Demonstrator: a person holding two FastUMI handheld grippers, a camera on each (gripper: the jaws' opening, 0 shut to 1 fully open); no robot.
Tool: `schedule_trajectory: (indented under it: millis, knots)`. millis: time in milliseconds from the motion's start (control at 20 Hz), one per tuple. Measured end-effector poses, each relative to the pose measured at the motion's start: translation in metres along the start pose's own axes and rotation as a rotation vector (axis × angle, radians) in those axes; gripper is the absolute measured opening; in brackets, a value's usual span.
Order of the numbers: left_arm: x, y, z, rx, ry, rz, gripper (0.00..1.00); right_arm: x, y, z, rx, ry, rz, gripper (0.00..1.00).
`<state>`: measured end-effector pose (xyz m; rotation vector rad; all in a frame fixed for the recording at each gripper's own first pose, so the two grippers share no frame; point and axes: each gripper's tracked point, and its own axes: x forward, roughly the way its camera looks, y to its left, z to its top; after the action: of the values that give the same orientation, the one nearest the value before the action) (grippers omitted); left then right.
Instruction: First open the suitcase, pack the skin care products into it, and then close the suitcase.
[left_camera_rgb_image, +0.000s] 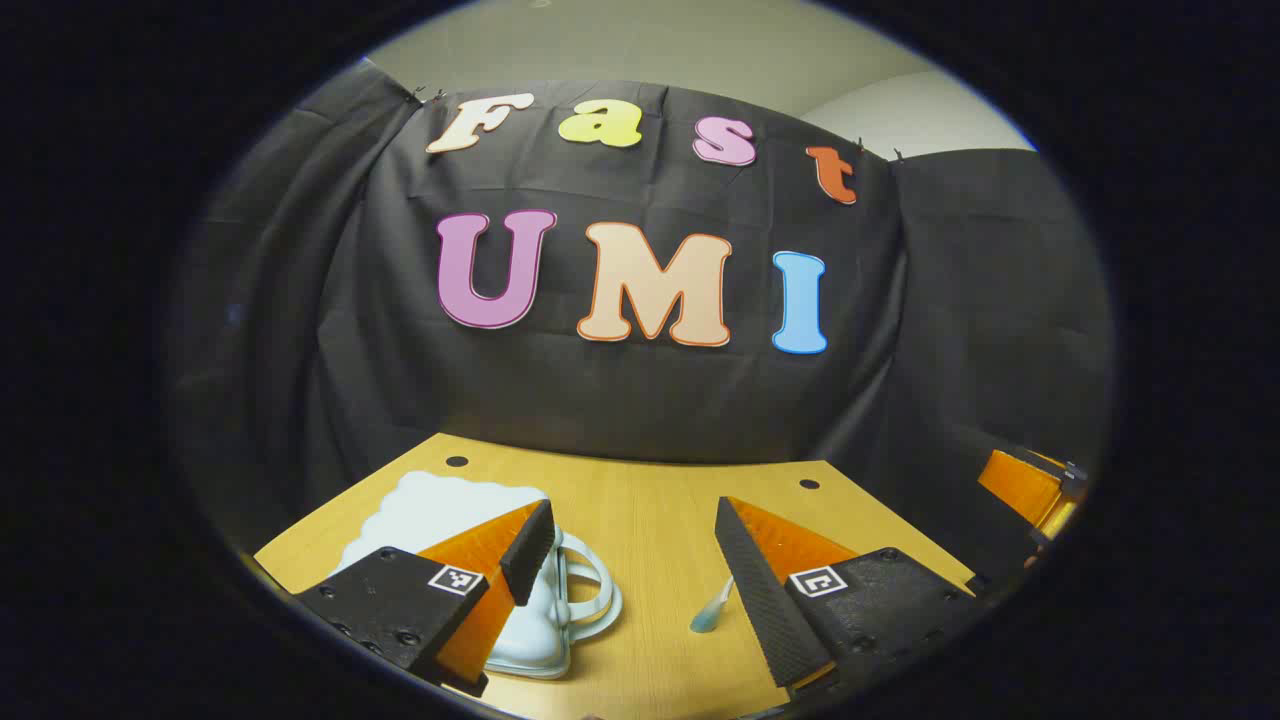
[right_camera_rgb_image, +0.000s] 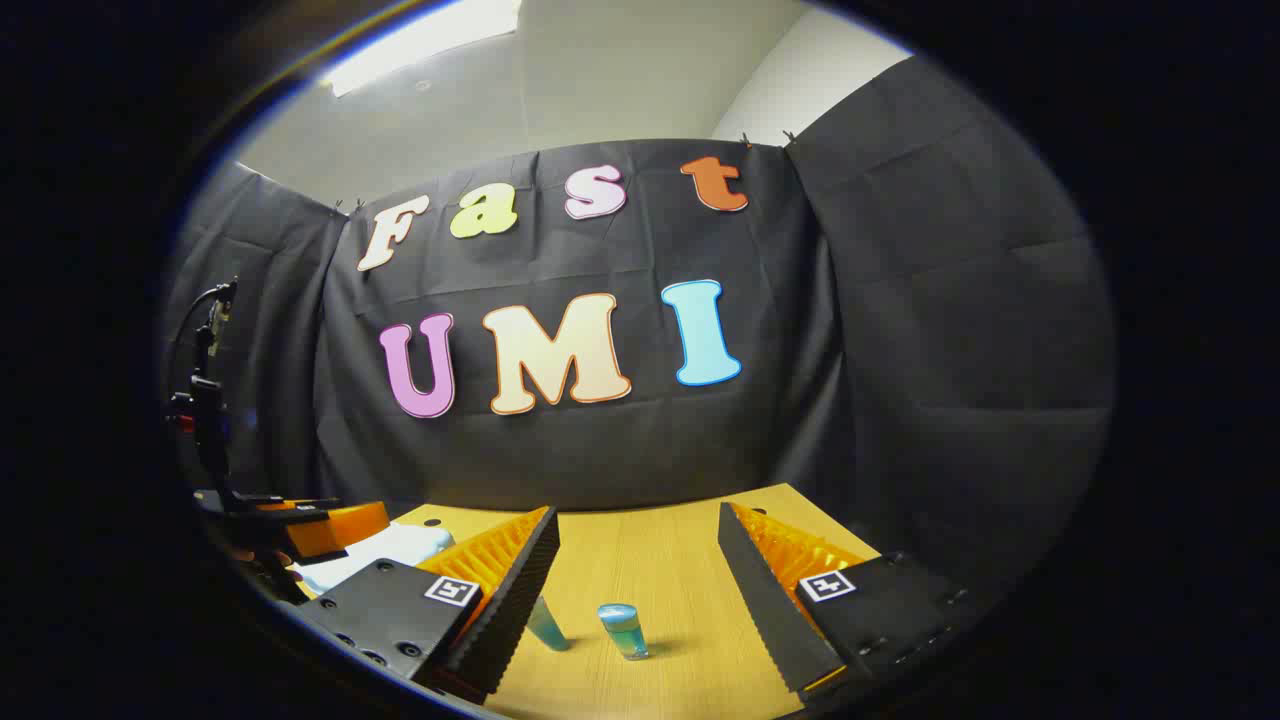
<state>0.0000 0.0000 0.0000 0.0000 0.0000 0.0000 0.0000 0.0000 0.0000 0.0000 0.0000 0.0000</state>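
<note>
Both grippers, left gripper (left_camera_rgb_image: 635, 560) and right gripper (right_camera_rgb_image: 638, 570), gape empty; lower left, the cloud-shaped suitcase (left_camera_rgb_image: 440, 510) looks light, rigid, best taken by its handle (left_camera_rgb_image: 592, 590).

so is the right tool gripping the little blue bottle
No, the right tool is open and the bottle stands untouched on the table.

I see black cloth walls (left_camera_rgb_image: 620, 400) round the booth, pale room walls (right_camera_rgb_image: 620, 80) above, a ceiling light strip (right_camera_rgb_image: 420, 40) on, and a wooden tabletop (left_camera_rgb_image: 650, 500) with small dark holes (left_camera_rgb_image: 457, 461).
</note>
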Motion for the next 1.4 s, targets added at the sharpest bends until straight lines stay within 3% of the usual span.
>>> schedule_trajectory:
  millis: [650, 1000, 1400]
  knots:
    - [0.018, -0.004, -0.027, -0.028, 0.118, -0.001, 0.95, 0.004, -0.014, -0.001, 0.012, 0.024, -0.016, 1.0]
    - [0.056, -0.001, -0.07, -0.075, 0.354, -0.018, 0.95, 0.002, -0.016, -0.013, 0.015, 0.066, -0.01, 1.0]
    - [0.104, 0.024, -0.122, -0.159, 0.664, 0.042, 0.96, -0.005, -0.024, -0.028, -0.004, 0.11, -0.016, 1.0]
